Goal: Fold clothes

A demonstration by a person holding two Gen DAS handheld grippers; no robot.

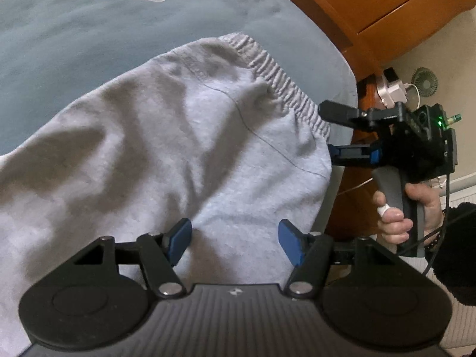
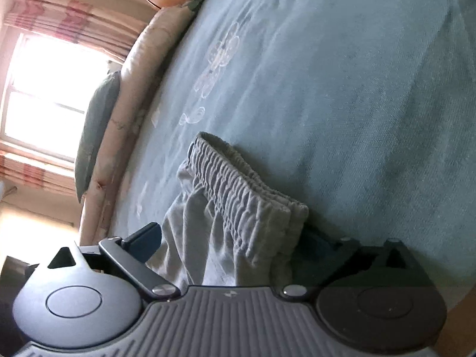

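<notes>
I am working on a pair of grey sweatpants [image 1: 166, 136] lying on the blue bedspread [image 1: 74, 38], their elastic waistband [image 1: 282, 80] running close to the bed's edge nearest my right hand [image 1: 407, 214].

My left gripper [image 1: 235, 238] is hovering over the cloth with its blue pads [image 1: 181, 232] standing partly apart; nothing is caught between them. My right gripper [image 2: 235, 244] is standing wide at the waistband corner, with the bunched fabric sitting in the gap. The far finger is hidden behind the cloth in the right wrist view, so I am only judging that the pads are not pressing.

The risks I am weighing:
- The waistband is lying right at the edge, so if I am nudging it while it is loose, it could be sliding off the bed.
- If my right jaws are closing on only the top layer, the layers will be separating and the fold will be coming out crooked.
- The body of the pants is rumpled, so folding now could be trapping creases.
- My two tools are near each other at that corner and could be bumping.
</notes>
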